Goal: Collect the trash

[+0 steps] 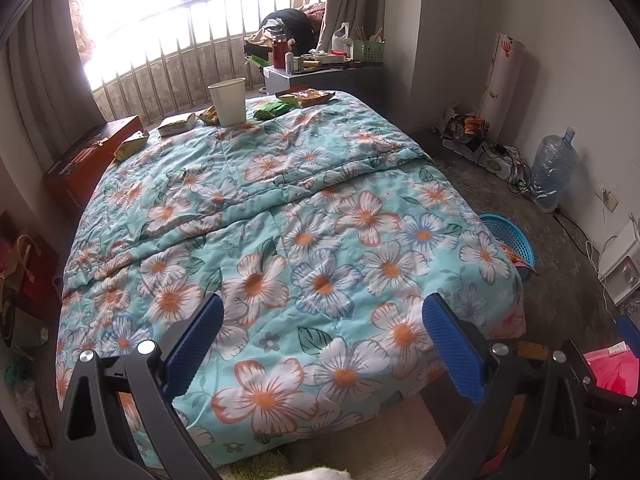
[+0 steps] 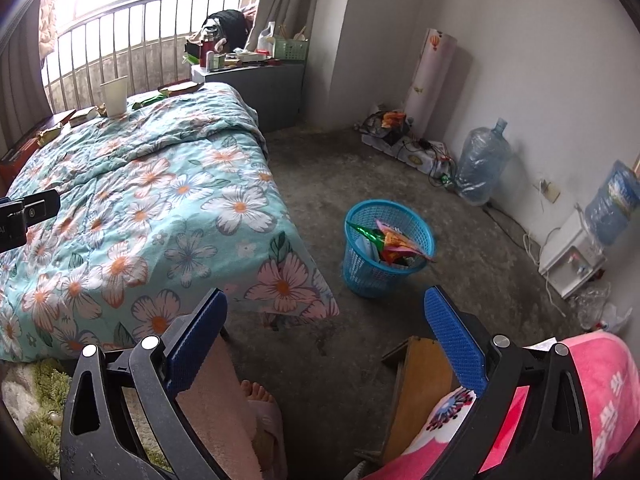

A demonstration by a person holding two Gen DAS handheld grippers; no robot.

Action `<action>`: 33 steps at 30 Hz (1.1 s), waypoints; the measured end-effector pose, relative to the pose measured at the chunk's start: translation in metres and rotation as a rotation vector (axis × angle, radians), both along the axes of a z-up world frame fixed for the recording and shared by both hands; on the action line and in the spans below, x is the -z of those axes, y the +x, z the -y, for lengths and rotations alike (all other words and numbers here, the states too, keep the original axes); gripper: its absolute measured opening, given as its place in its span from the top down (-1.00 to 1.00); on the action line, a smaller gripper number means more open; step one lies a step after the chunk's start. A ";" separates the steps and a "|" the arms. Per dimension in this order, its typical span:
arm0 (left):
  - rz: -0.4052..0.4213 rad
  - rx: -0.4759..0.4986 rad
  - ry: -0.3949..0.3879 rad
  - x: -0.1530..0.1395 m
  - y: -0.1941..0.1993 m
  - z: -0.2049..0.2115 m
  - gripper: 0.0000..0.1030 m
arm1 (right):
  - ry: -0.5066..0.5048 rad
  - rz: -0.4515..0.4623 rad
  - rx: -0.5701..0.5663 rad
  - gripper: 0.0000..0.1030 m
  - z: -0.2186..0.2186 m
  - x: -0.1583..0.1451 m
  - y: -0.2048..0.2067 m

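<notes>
Several snack wrappers lie at the far end of the bed: a yellow-green one (image 1: 131,145), a pale one (image 1: 177,124), a green one (image 1: 274,109) and an orange-green one (image 1: 306,98). A white paper cup (image 1: 228,101) stands among them. A blue mesh trash basket (image 2: 384,246) holding wrappers stands on the floor right of the bed; its rim shows in the left wrist view (image 1: 510,242). My left gripper (image 1: 322,338) is open and empty above the near end of the bed. My right gripper (image 2: 326,334) is open and empty above the floor, short of the basket.
The bed carries a floral quilt (image 1: 280,220). A bedside table (image 2: 256,88) with clutter stands at the far right corner. Water bottles (image 2: 482,162), cables and a white appliance (image 2: 572,258) line the right wall. A pink blanket (image 2: 592,392) and wooden stool (image 2: 420,384) are near right.
</notes>
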State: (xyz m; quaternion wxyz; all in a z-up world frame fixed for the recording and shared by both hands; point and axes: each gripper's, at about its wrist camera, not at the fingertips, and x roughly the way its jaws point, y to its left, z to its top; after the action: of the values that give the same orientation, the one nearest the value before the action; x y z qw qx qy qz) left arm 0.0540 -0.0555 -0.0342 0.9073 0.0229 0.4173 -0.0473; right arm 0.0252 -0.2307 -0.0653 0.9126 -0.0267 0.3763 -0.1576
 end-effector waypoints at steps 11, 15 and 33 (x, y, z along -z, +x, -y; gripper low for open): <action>0.030 0.069 0.009 -0.009 -0.004 0.024 -0.89 | 0.002 0.018 0.028 -0.84 0.018 -0.005 -0.004; 0.032 0.070 0.005 -0.010 -0.004 0.025 -0.89 | -0.001 0.023 0.027 -0.84 0.019 -0.006 -0.003; 0.019 0.058 -0.014 -0.010 -0.002 0.019 -0.89 | -0.005 0.027 0.029 -0.84 0.022 -0.008 -0.002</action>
State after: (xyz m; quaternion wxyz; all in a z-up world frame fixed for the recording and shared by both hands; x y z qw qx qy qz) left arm 0.0521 -0.0747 -0.0243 0.9095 0.0290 0.4076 -0.0763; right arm 0.0229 -0.2523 -0.0577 0.9151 -0.0215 0.3640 -0.1723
